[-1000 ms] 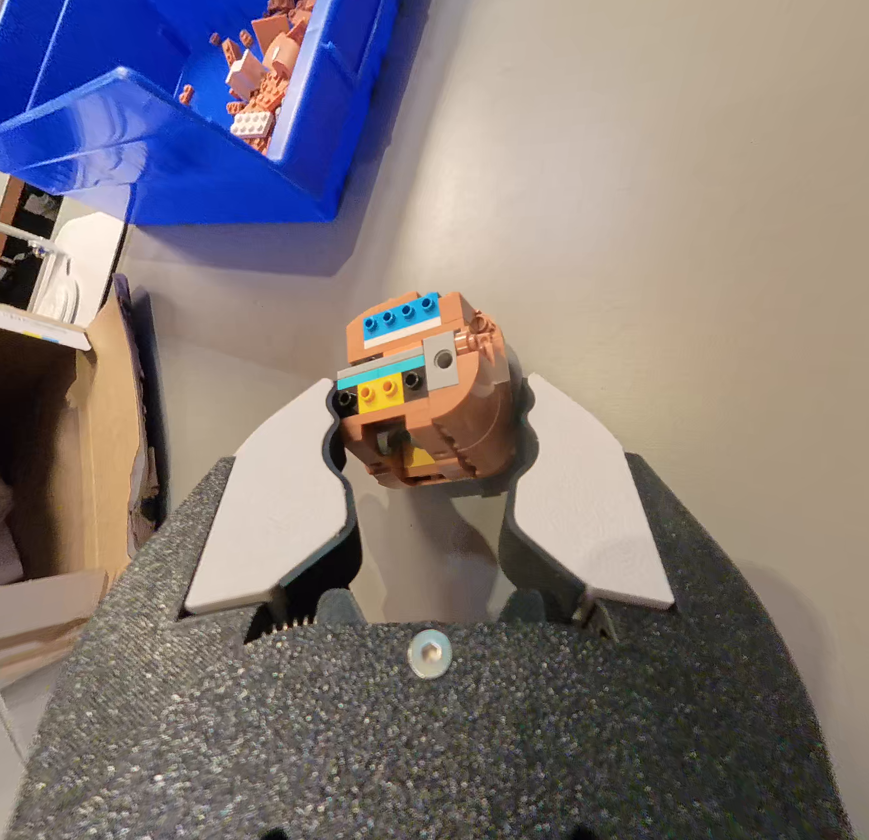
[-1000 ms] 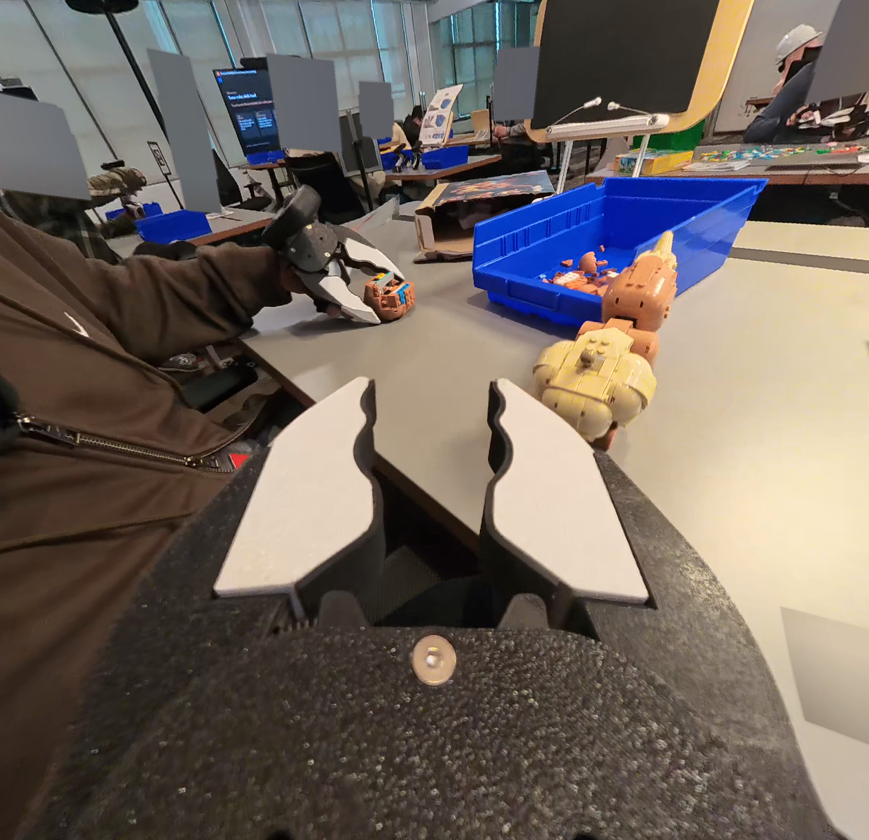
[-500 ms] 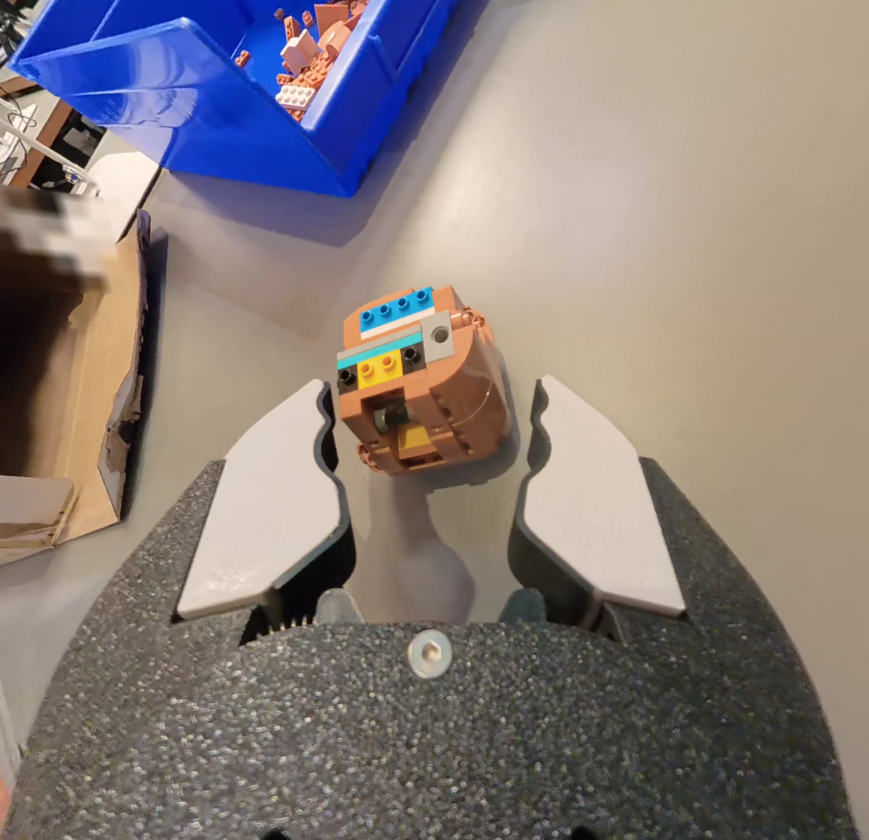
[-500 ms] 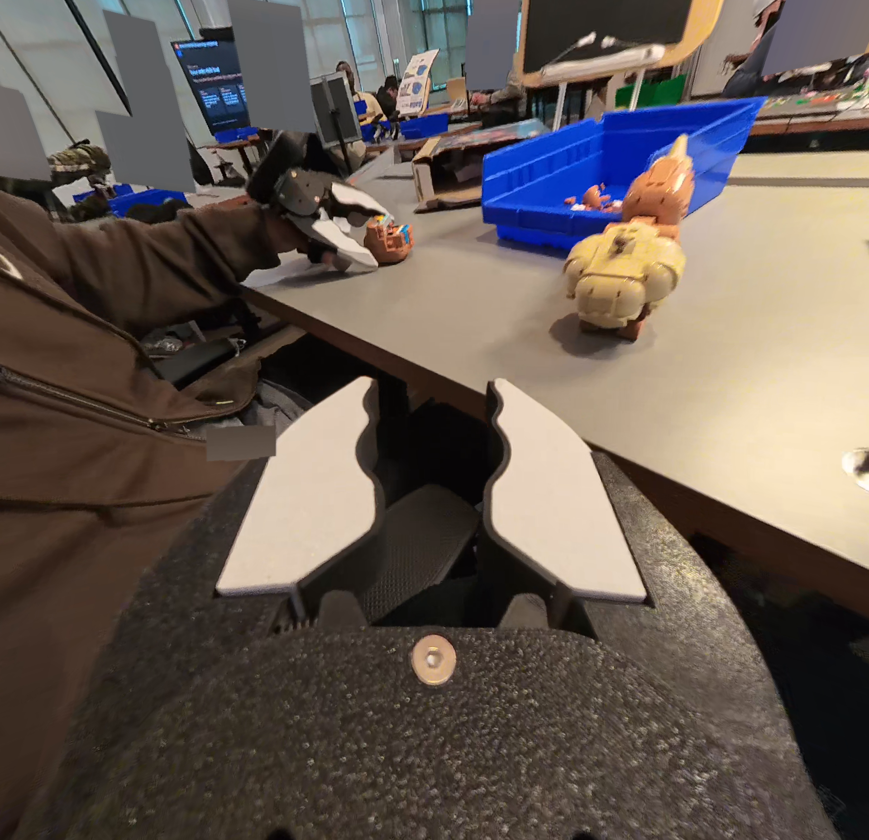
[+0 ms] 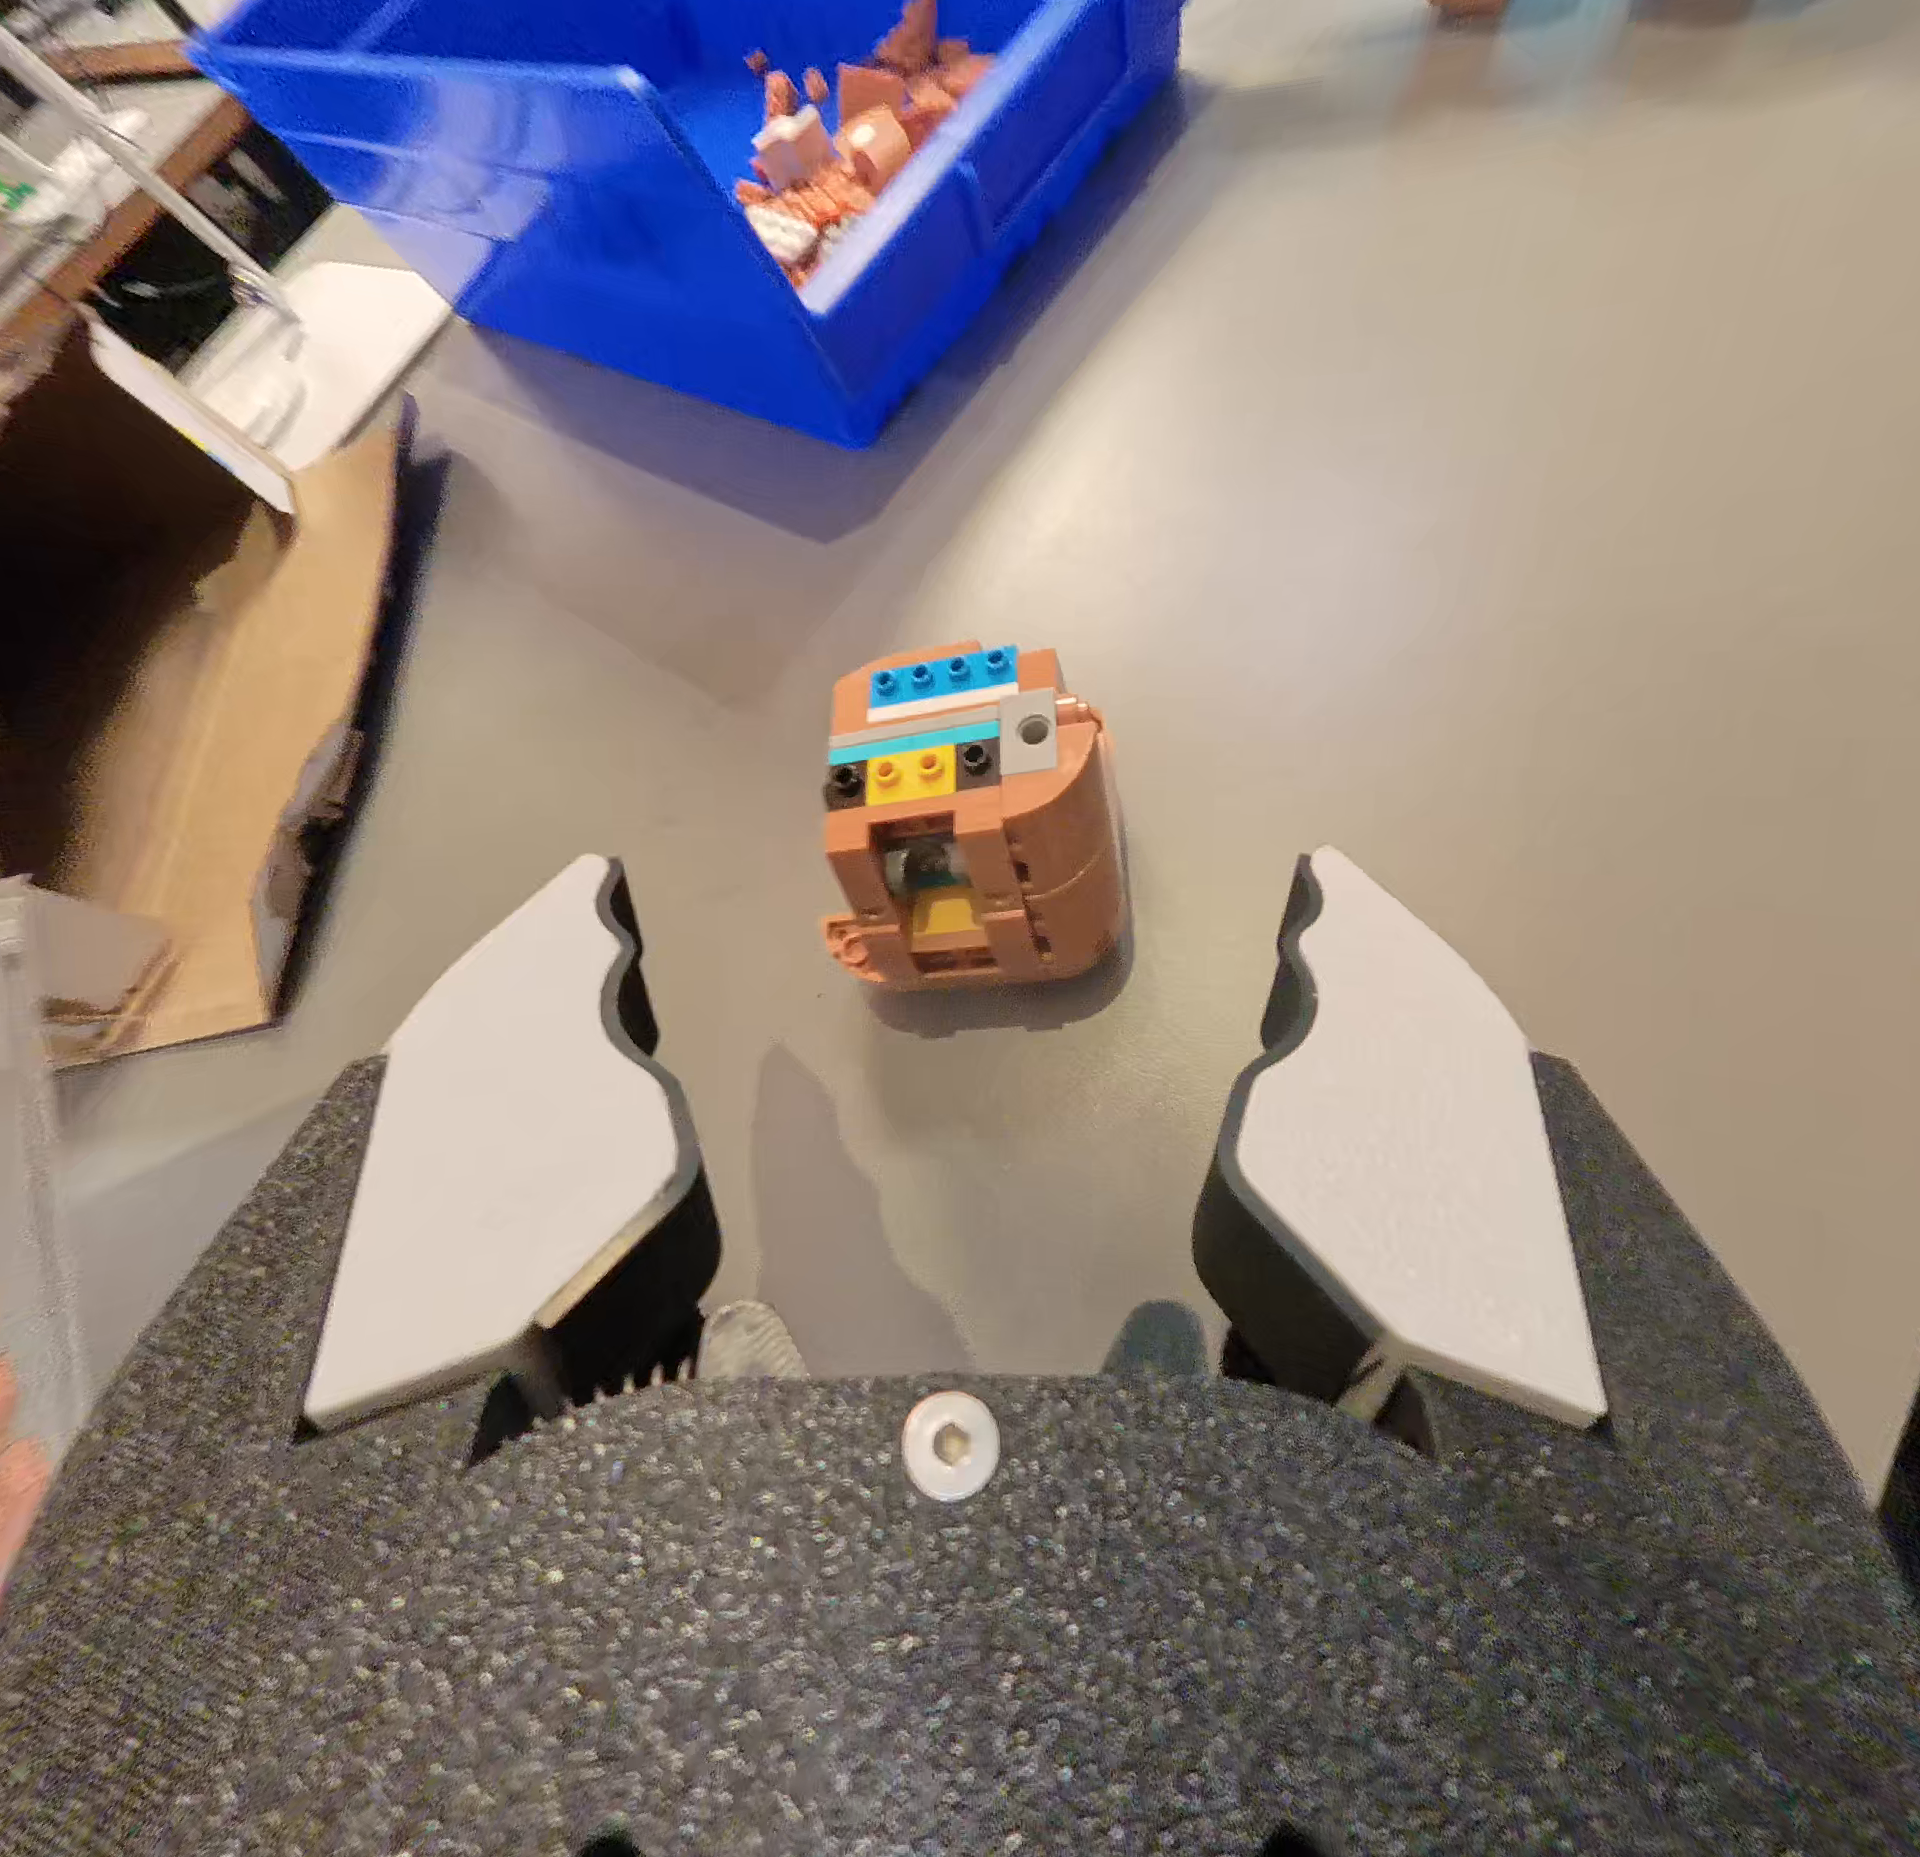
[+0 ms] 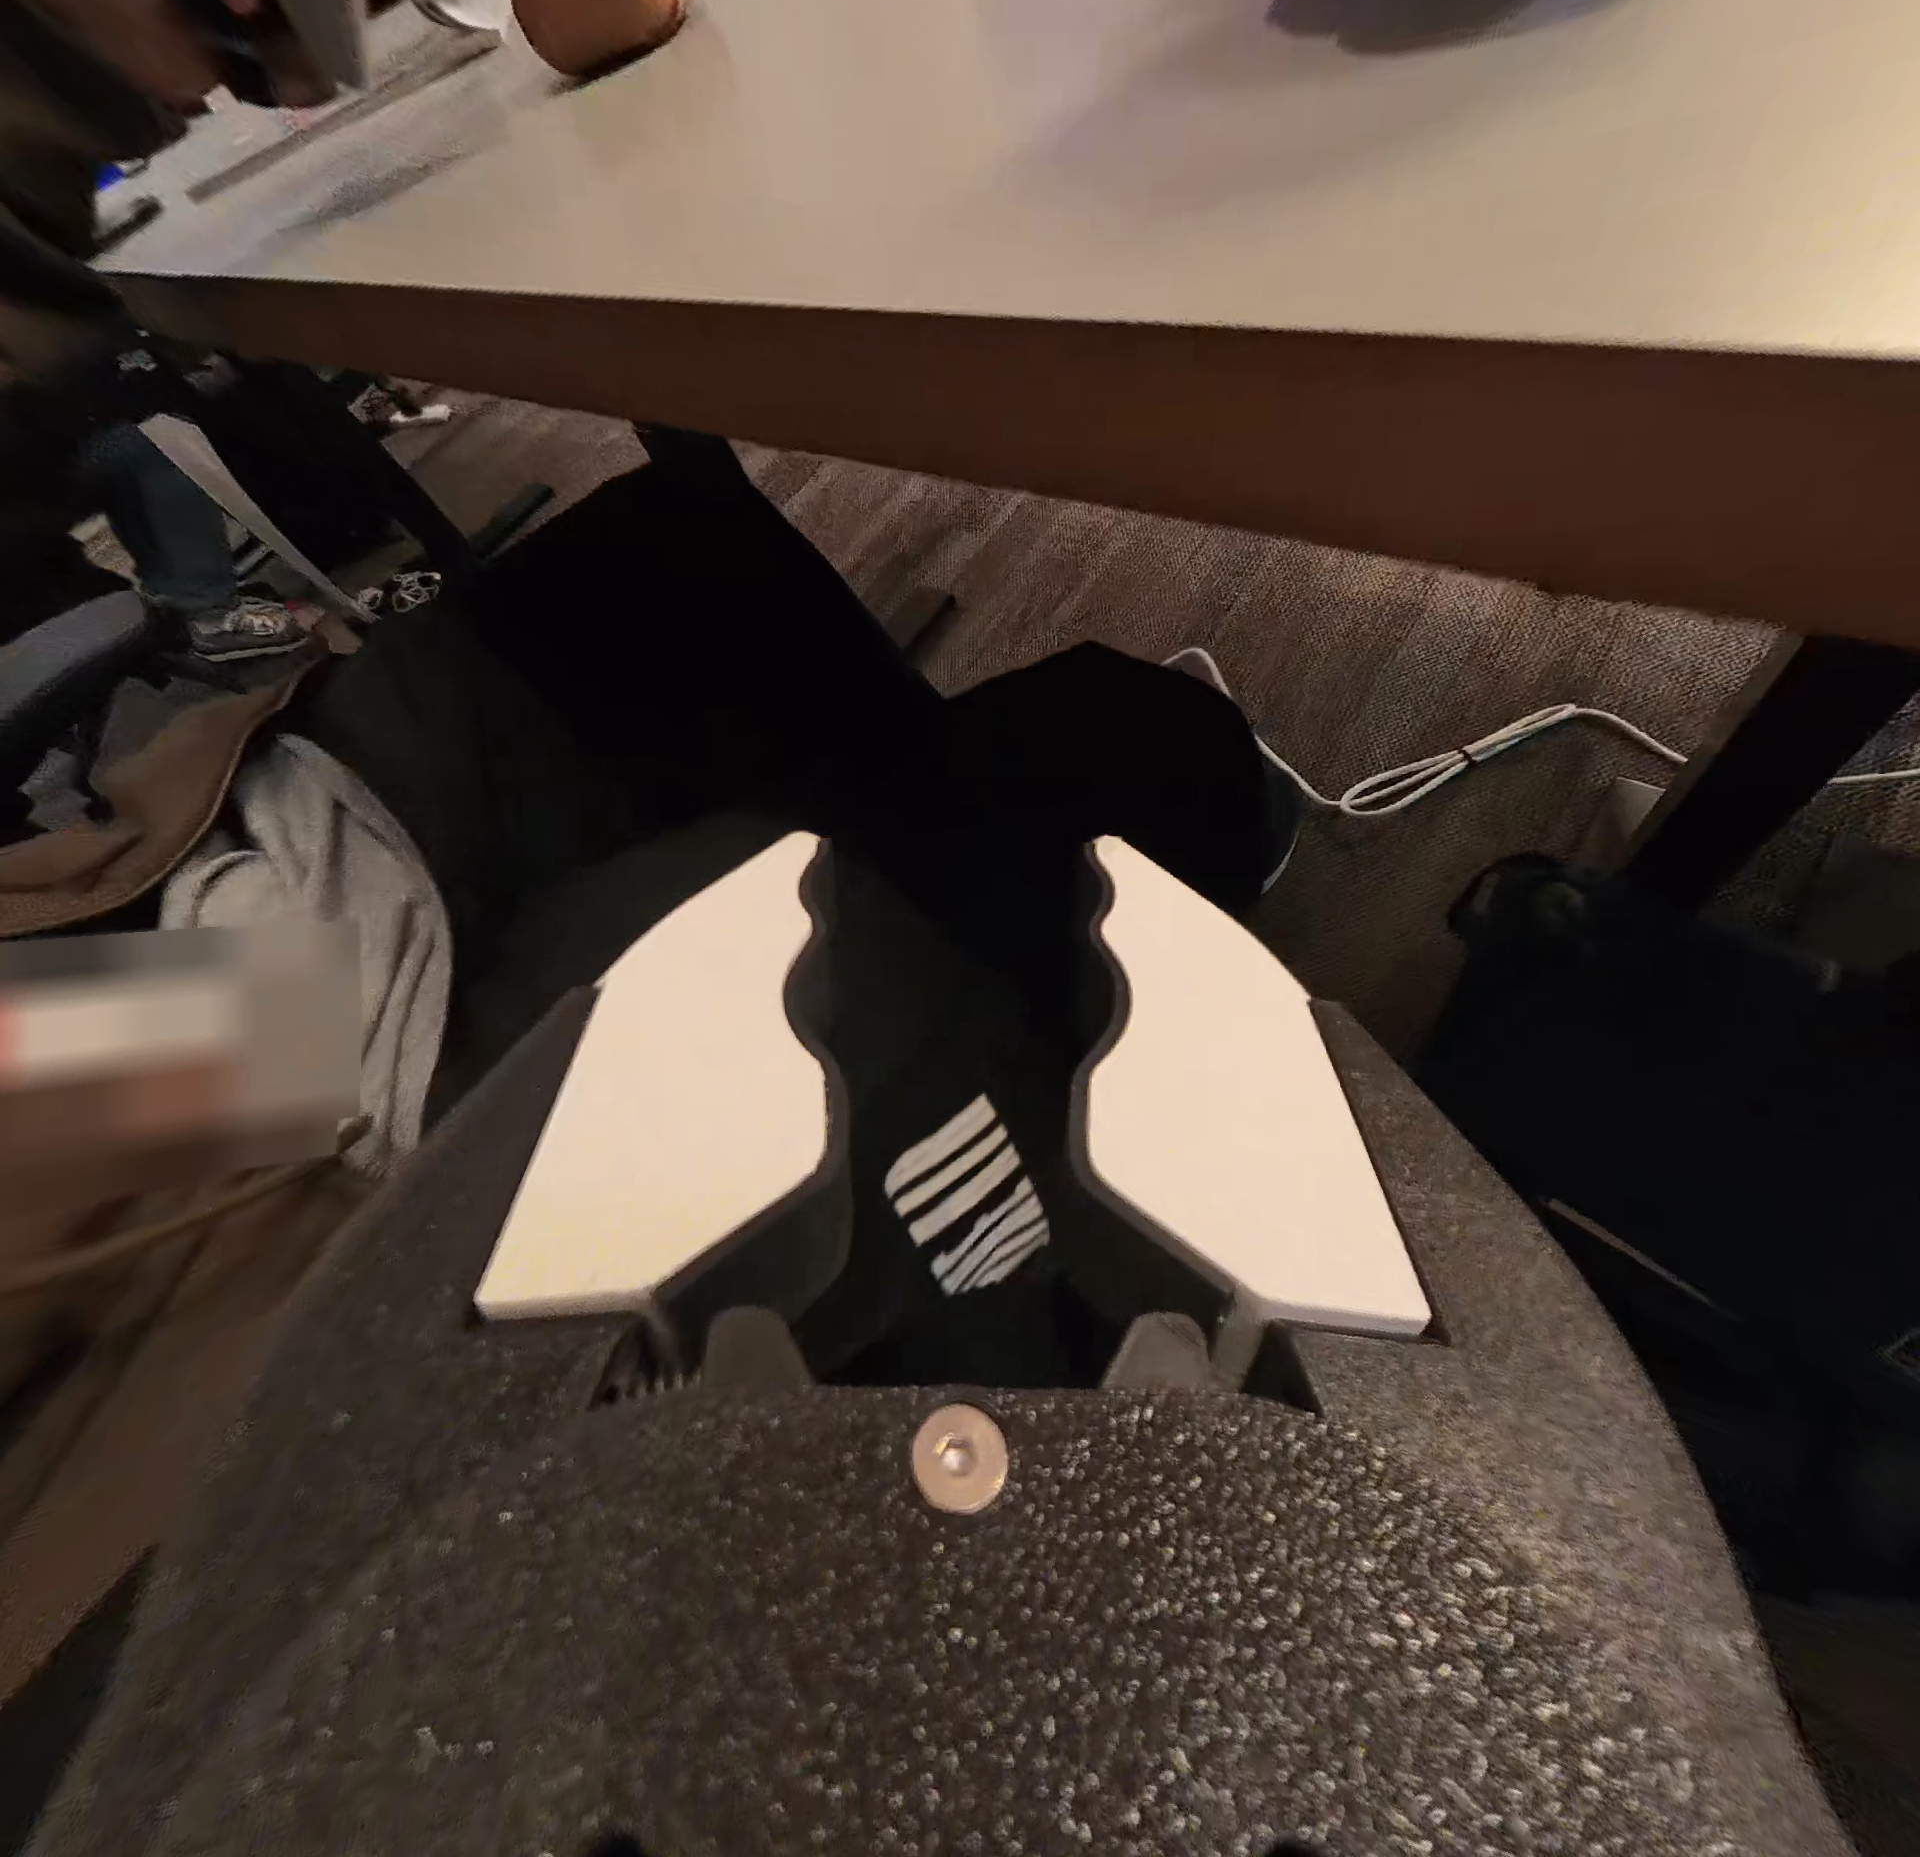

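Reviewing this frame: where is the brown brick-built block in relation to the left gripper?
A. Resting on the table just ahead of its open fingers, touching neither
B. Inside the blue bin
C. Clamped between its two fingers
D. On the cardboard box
A: the brown brick-built block rests on the grey table ahead of the left gripper, whose jaws stand wide apart with clear gaps on both sides.

No readable text, numbers or brand marks in either view. Only a white striped mark on dark clothing [image 6: 966, 1207] below the tabletop edge; no letters legible.
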`<action>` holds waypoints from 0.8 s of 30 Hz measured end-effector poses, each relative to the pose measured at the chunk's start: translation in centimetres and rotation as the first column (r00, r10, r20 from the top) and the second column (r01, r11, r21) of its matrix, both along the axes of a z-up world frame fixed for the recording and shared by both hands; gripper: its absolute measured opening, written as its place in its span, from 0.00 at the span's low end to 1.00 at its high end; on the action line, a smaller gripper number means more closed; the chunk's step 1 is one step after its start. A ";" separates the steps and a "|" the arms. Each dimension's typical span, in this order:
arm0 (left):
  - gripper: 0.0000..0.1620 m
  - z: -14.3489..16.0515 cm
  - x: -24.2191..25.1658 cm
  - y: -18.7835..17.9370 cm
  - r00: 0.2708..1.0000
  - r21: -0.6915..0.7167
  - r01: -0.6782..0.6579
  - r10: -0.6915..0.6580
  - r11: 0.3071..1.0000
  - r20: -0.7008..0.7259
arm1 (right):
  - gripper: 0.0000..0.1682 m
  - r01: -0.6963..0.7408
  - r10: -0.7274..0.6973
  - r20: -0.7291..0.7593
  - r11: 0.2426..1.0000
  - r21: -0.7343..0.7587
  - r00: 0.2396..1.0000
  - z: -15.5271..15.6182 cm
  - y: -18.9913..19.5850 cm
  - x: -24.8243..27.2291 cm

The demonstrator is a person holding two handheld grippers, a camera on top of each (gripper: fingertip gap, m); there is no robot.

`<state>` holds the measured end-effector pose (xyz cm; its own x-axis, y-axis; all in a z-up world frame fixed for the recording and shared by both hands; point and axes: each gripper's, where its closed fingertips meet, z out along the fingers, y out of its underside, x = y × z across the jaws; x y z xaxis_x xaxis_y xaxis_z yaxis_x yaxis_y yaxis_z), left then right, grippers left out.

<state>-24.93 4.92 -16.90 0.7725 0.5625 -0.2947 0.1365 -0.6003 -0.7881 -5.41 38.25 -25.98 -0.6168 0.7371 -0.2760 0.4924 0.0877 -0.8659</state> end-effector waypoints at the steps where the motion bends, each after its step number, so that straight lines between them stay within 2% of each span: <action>1: 0.73 0.7 0.2 -0.2 1.000 0.016 -0.008 0.009 1.000 -0.020 | 0.26 0.005 -0.005 0.001 1.000 -0.006 1.000 -0.4 -0.1 0.1; 4: 0.74 2.7 1.3 -0.9 0.997 0.059 -0.034 0.038 0.998 -0.073 | 0.26 0.012 -0.011 0.037 0.999 -0.038 0.999 -2.2 -0.6 0.7; 8: 0.71 5.7 4.9 0.0 0.979 0.117 0.003 0.021 0.993 -0.203 | 0.26 -0.014 0.015 0.108 1.000 -0.014 0.994 -6.0 -1.1 2.1; 13: 0.52 7.1 10.7 3.1 0.941 0.210 0.143 -0.068 0.967 -0.330 | 0.25 -0.066 0.045 0.168 0.991 0.120 0.985 -12.6 0.5 2.7; 16: 0.42 6.6 13.4 5.6 0.919 0.211 0.217 -0.126 0.953 -0.374 | 0.24 -0.046 -0.003 0.254 0.981 0.187 0.967 -18.4 3.0 2.5; 18: 0.41 6.1 14.2 7.3 0.908 0.190 0.237 -0.148 0.953 -0.391 | 0.24 -0.035 -0.053 0.323 0.965 0.260 0.945 -23.2 5.3 2.6; 22: 0.39 5.0 13.2 10.8 0.885 0.134 0.219 -0.139 0.966 -0.444 | 0.24 -0.060 -0.130 0.450 0.921 0.385 0.884 -33.5 9.5 3.2; 24: 0.38 4.6 12.0 12.5 0.866 0.110 0.196 -0.119 0.974 -0.485 | 0.24 -0.066 -0.158 0.503 0.914 0.400 0.850 -38.8 10.5 3.4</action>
<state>-12.95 17.41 -12.26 0.6437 0.5121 -0.5686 -0.3618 -0.4511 -0.8159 -2.02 48.79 -64.75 -0.4284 0.8746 -0.2272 0.8657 0.3251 -0.3806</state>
